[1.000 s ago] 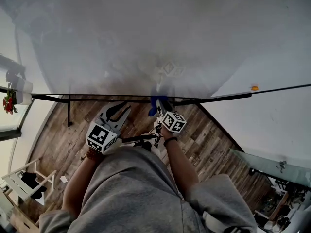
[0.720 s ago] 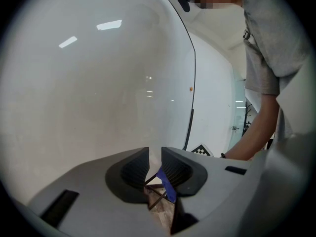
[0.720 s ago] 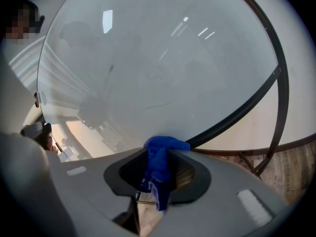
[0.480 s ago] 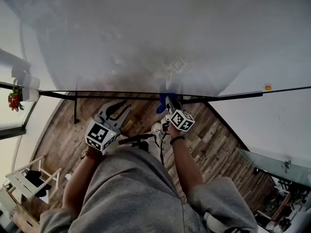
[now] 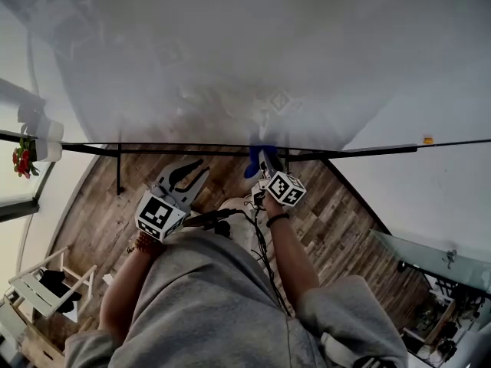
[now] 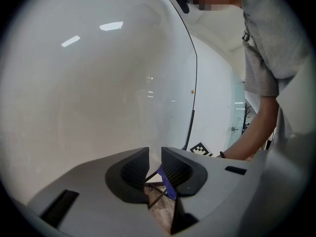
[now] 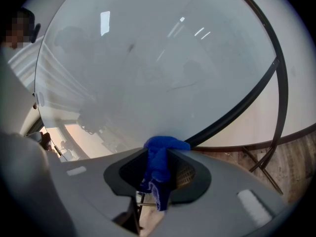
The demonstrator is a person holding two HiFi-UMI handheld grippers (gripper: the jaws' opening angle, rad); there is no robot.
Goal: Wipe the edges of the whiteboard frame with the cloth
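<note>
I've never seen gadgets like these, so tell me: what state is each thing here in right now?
Cloth: bunched, pinched in the right fingers, at the lower edge of the frame.
Right gripper: fingers shut on the cloth.
Left gripper: fingers shut, holding nothing.
Whiteboard: upright, surface hazy grey.

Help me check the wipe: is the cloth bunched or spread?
Bunched: the right gripper pinches the blue cloth in a wad.
</note>
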